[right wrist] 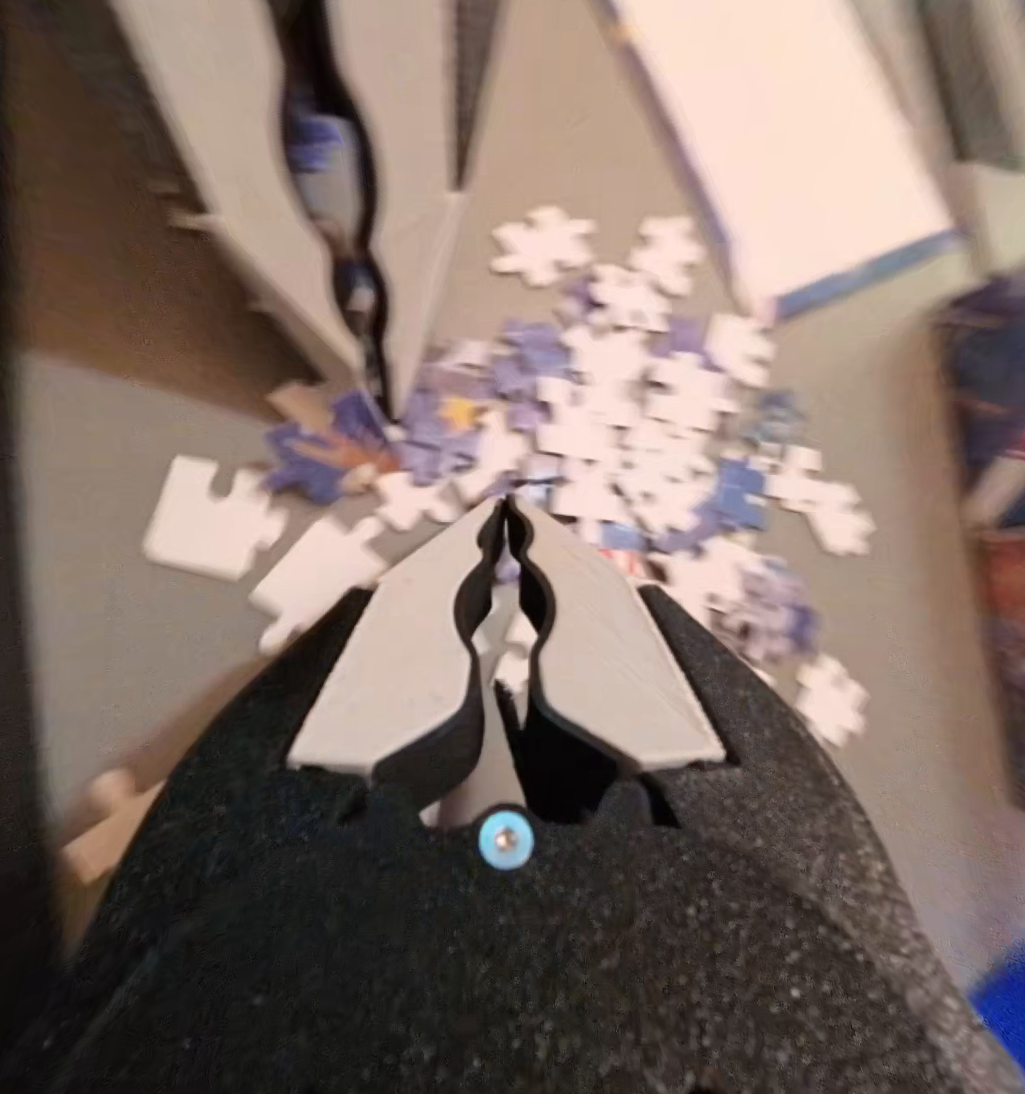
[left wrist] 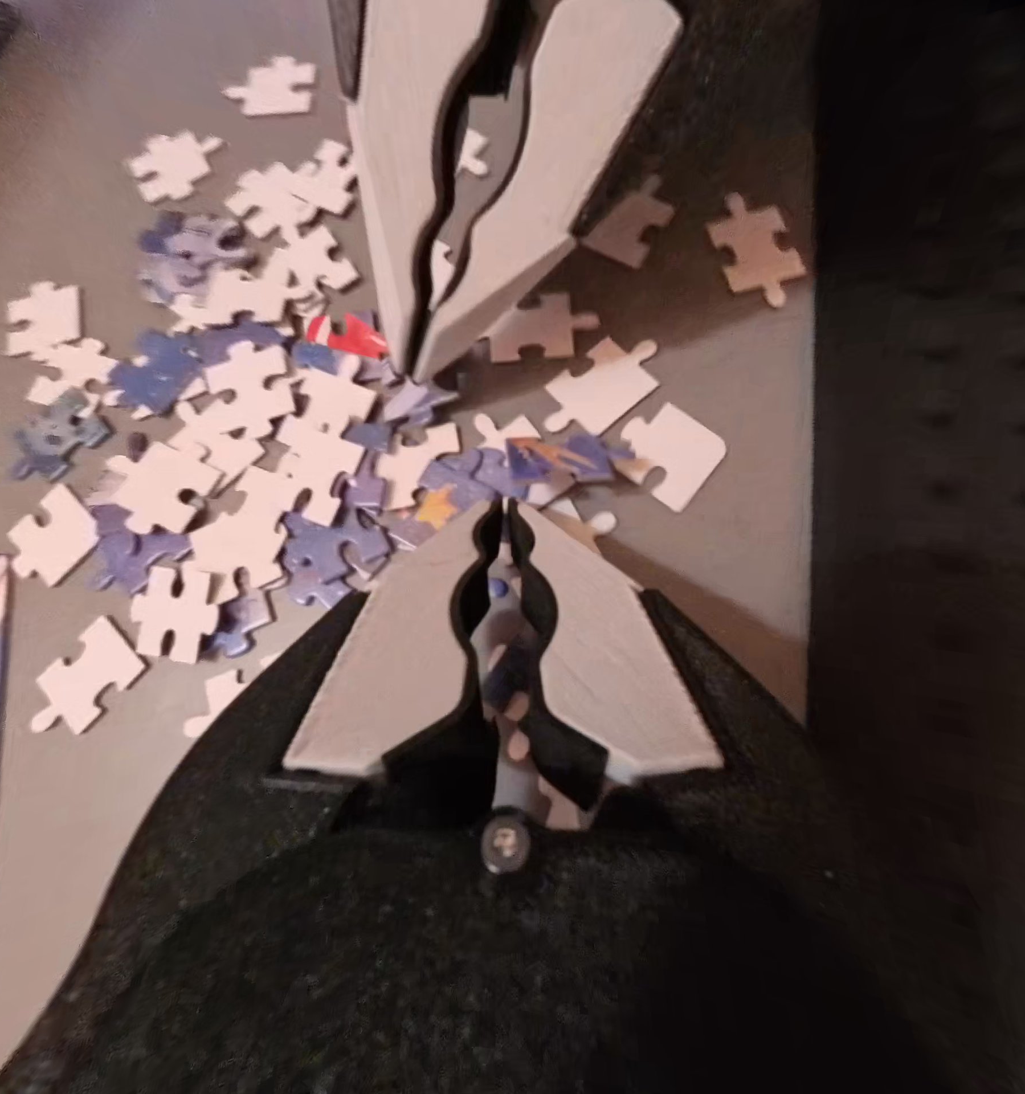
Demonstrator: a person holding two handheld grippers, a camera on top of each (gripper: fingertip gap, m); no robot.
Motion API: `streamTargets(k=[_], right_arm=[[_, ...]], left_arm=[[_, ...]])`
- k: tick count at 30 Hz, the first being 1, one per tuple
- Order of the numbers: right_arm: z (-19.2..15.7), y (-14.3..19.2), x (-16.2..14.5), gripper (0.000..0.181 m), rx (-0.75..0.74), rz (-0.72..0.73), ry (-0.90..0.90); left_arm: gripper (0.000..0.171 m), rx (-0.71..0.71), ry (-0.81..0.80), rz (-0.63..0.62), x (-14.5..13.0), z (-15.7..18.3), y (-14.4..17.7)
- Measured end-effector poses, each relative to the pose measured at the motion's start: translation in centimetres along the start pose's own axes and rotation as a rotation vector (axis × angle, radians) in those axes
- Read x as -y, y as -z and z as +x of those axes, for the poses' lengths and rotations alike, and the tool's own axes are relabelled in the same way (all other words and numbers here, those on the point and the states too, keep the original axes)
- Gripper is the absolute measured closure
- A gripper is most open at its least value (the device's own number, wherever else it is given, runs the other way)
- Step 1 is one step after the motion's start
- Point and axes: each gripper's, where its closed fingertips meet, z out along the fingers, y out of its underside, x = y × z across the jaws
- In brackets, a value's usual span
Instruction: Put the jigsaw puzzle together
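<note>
The grey bench [left wrist: 705, 568] carries nearly everything, and it ends at a dark edge on the right in the left wrist view; a box lid [right wrist: 794, 136], white inside with a blue rim, lies at the far right in the right wrist view; the heap of puzzle pieces [left wrist: 249, 438] sprawls loose across the middle of the bench, most of them blank side up, a fair number blue, one red piece [left wrist: 350, 337] near the far side of the heap; stray pieces lie apart to the right. No two pieces look joined, so I judge the puzzle barely begun: sorting, flipping and all the fitting remain. The left tongs [left wrist: 505, 503] have their tips pressed together right over the near edge of the heap, beside a blue piece with a yellow star [left wrist: 439, 503]; whether they pinch anything I cannot tell; the right tongs [right wrist: 507, 503] are likewise closed at the tips, reaching in from the opposite side, their grip hidden by blur.
</note>
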Motion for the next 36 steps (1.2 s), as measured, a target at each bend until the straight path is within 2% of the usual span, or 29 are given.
streamTargets(k=[1,4,6,8,10,12,13,14,15,16,17,18,19,20,23,25,26,28,29,30,32,33,34,36], right_arm=[[1.9,0.5,0.2,0.181,-0.095,0.014,-0.011],[1.3,2.8,1.2,0.181,-0.036,0.111,-0.06],[-2.0,3.9,0.9,0.181,0.136,0.143,-0.061],[-7.2,4.8,0.0,0.181,0.417,0.112,-0.088],[-9.8,4.0,-0.6,0.181,0.512,0.048,-0.1],[-9.7,2.6,0.0,0.181,0.46,0.052,-0.08],[-7.9,1.8,0.1,0.181,0.351,0.052,-0.082],[-4.6,1.1,-0.8,0.181,0.173,-0.001,-0.069],[-0.8,1.2,-1.7,0.181,-0.03,-0.042,-0.063],[2.3,2.0,-2.2,0.181,-0.188,-0.049,-0.064],[4.0,3.0,-2.4,0.181,-0.267,-0.034,-0.082],[4.3,3.8,-2.4,0.181,-0.266,-0.01,-0.119],[3.5,4.2,-2.2,0.181,-0.202,0.014,-0.159],[1.4,4.5,-2.1,0.181,-0.073,0.036,-0.184],[-7.8,6.4,-2.3,0.181,0.419,0.07,-0.218],[-10.6,6.7,-4.1,0.18,0.528,0.009,-0.22],[-10.7,6.8,-3.7,0.181,0.536,0.049,-0.233],[-10.5,6.5,-3.9,0.181,0.556,0.039,-0.243],[-9.5,5.9,-3.8,0.181,0.523,0.036,-0.251],[-7.0,4.8,-3.7,0.181,0.39,0.029,-0.25],[-0.8,3.1,-4.3,0.181,0.061,-0.004,-0.211],[1.3,3.1,-4.0,0.181,-0.041,0.006,-0.192],[2.5,3.3,-3.5,0.181,-0.098,0.033,-0.188],[1.9,4.1,-2.5,0.181,-0.031,0.072,-0.189]], left_arm=[[0.166,0.005,0.026,0.023,0.6,-0.4,0.0],[0.158,-0.071,0.085,0.079,1.1,0.1,1.6],[0.158,-0.214,0.057,0.039,0.0,2.5,2.5],[0.158,-0.318,0.015,0.003,-0.8,4.9,2.7],[0.158,-0.397,-0.024,-0.03,-1.4,6.9,2.5],[0.157,-0.373,-0.023,-0.031,-1.2,6.7,1.4],[0.16,-0.336,-0.006,-0.018,-0.7,6.0,0.7],[0.152,-0.219,0.025,0.002,0.0,4.1,-0.3],[0.153,-0.068,0.056,0.008,0.4,1.5,-1.1],[0.147,0.029,0.078,0.009,0.7,-0.4,-1.4],[0.147,0.075,0.099,0.035,1.2,-1.4,-1.0],[0.147,0.078,0.122,0.079,1.8,-1.9,-0.2],[0.147,0.043,0.147,0.112,2.0,-1.7,0.9],[0.147,-0.014,0.169,0.12,1.8,-1.3,2.1],[0.147,-0.193,0.213,0.062,-1.3,0.9,6.4],[0.153,-0.261,0.179,-0.055,-5.2,2.4,8.6],[0.158,-0.288,0.152,-0.118,-7.1,3.0,9.3],[0.164,-0.274,0.129,-0.204,-9.7,2.9,9.4],[0.169,-0.257,0.142,-0.186,-9.4,2.2,9.0],[0.161,-0.231,0.166,-0.158,-8.7,1.4,8.3],[0.16,-0.219,0.208,-0.1,-6.7,0.4,6.2],[0.16,-0.19,0.213,-0.067,-5.4,-0.1,4.8],[0.161,-0.159,0.212,-0.039,-4.2,-0.6,3.5],[0.158,-0.143,0.184,0.004,-2.3,-0.6,2.1]])
